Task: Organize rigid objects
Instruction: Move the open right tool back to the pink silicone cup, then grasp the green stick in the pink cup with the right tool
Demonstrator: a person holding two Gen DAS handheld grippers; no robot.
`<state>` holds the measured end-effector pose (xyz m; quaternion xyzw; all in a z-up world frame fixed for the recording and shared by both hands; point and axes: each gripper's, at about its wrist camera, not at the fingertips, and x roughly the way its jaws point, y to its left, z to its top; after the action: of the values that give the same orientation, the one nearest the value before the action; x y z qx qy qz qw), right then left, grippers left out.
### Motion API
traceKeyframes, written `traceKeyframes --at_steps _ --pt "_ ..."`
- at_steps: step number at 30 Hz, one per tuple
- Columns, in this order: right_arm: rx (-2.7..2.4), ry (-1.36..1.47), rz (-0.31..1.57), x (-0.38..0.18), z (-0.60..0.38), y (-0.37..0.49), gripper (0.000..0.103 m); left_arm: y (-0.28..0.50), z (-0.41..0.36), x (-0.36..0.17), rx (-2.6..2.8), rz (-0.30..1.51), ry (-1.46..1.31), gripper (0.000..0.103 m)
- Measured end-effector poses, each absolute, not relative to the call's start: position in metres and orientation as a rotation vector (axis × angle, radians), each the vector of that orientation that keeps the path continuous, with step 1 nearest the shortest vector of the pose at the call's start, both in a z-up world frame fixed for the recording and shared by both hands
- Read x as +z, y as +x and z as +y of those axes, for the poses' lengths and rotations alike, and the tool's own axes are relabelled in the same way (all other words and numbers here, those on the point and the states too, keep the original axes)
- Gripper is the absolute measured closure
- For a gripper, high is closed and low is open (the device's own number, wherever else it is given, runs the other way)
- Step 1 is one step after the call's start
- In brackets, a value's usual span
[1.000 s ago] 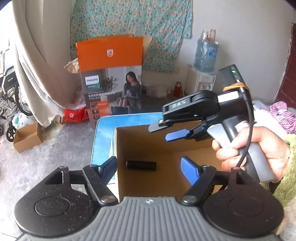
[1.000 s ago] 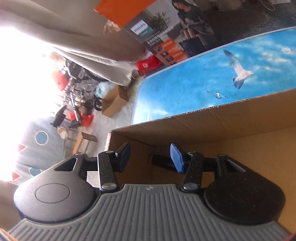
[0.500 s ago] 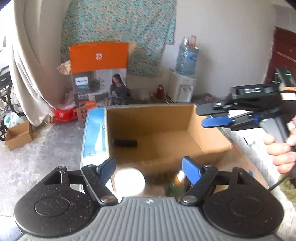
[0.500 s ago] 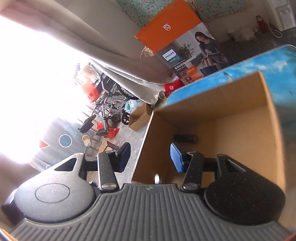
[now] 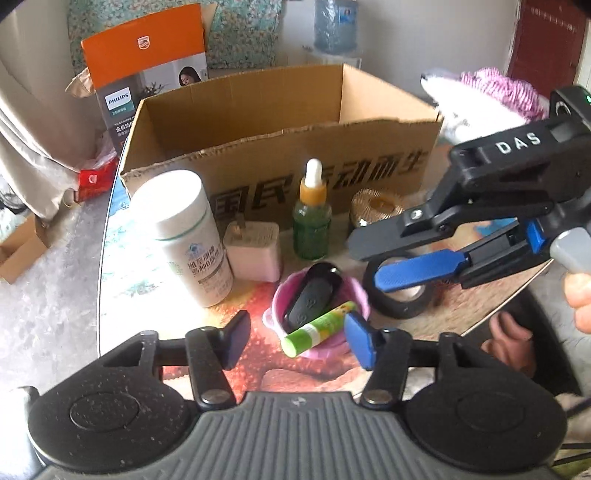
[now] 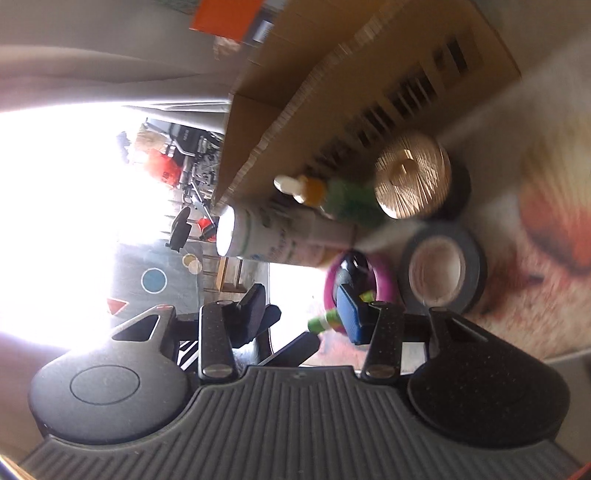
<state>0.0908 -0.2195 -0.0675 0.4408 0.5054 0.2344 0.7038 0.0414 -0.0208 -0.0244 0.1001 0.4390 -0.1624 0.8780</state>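
Note:
An open cardboard box [image 5: 280, 147] stands at the back of the table. In front of it stand a white pill bottle [image 5: 186, 236], a white charger plug [image 5: 253, 251], a green dropper bottle [image 5: 312, 218] and a gold-lidded jar [image 5: 376, 205]. A pink bowl [image 5: 275, 308] holds a black key fob [image 5: 314, 295] and a green tube [image 5: 319, 328]. A black tape roll [image 5: 400, 304] lies to its right. My left gripper [image 5: 295, 338] is open and empty just before the bowl. My right gripper [image 5: 365, 258] is open and empty above the tape roll [image 6: 441, 267].
An orange Philips carton [image 5: 147, 70] stands behind the box. A water dispenser bottle [image 5: 336, 26] is at the back wall. Pink and white cloth [image 5: 480, 92] lies at the right. The table's left edge [image 5: 105, 236] drops to the grey floor.
Both grippers have pulled back from over the box toward the table's near side and lowered. The items in front of the box have come into view; the black cylinder inside is now hidden.

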Motion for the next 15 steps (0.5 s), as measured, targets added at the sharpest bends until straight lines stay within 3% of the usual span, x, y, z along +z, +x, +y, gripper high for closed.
traceKeyframes --at_steps 2,7,15 --pt "0.515 0.99 1.15 -0.072 -0.213 0.092 0.062 0.041 -0.021 -0.028 -0.343 0.925 0.217 0.053" --pt "0.503 0.999 1.199 -0.08 -0.206 0.097 0.066 0.041 -0.02 -0.032 -0.361 0.958 0.197 0.075" --pt "0.479 0.988 1.237 -0.087 -0.202 0.103 0.066 0.035 -0.024 -0.033 -0.416 0.985 0.169 0.078"
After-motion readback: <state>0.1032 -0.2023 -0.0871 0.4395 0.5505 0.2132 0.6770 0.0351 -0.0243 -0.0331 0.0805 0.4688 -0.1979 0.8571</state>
